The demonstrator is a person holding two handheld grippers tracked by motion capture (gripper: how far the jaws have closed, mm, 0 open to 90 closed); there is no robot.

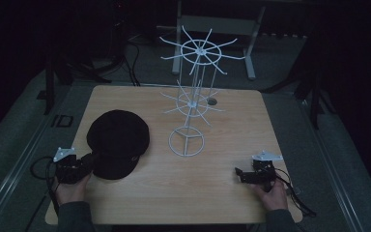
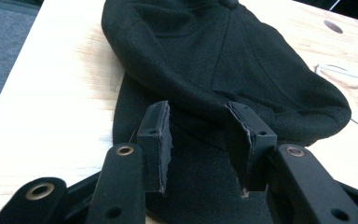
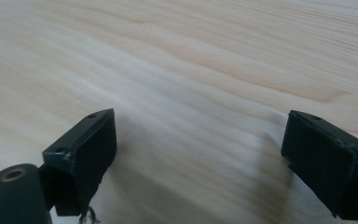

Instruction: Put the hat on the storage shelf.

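A big light wooden table (image 1: 222, 193) holds everything. A tall white wire rack (image 1: 193, 96) with spokes stands in the middle, toward the far side. A soft black cap (image 1: 118, 142) lies flat on the left side, near the front. The left gripper (image 2: 200, 140) sits over the cap's brim, jaws apart, pinching nothing. The right gripper (image 3: 200, 163) rests near the front right, jaws wide apart over bare wood.
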